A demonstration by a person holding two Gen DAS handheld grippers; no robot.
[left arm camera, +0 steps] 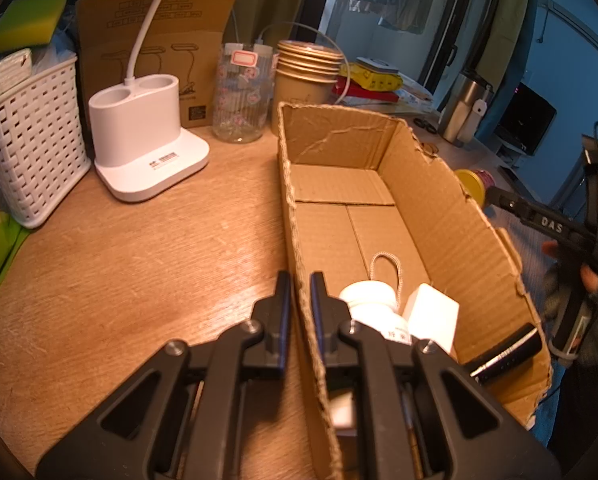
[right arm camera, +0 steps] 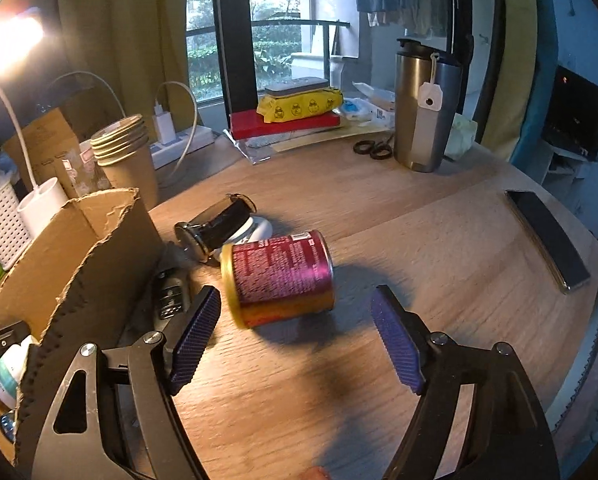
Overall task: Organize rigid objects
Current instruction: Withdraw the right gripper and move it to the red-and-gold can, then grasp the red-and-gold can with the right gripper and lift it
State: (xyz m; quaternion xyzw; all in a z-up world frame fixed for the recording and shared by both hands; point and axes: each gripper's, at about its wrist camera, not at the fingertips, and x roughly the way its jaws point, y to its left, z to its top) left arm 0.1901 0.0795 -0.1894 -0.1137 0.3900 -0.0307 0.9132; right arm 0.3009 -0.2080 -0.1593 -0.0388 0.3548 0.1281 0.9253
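An open cardboard box [left arm camera: 439, 200] lies on the wooden table. My left gripper [left arm camera: 300, 292] is shut on its near left wall. Inside the box are a white bottle [left arm camera: 373, 306], a white block [left arm camera: 433, 316] and a black cylinder [left arm camera: 507, 354]. In the right wrist view my right gripper [right arm camera: 295, 332] is open, just short of a magenta and yellow can [right arm camera: 279, 278] lying on its side. Behind the can lie a black watch [right arm camera: 215, 226] and a black remote [right arm camera: 171, 292], next to the box [right arm camera: 79, 248].
A white lamp base [left arm camera: 147, 140], white basket [left arm camera: 35, 140], glass jar [left arm camera: 241, 96] and stacked paper cups [left arm camera: 303, 80] stand behind the box. A steel tumbler [right arm camera: 423, 108], scissors [right arm camera: 373, 148], a red and yellow stack [right arm camera: 295, 114] and a phone [right arm camera: 547, 236] sit further right.
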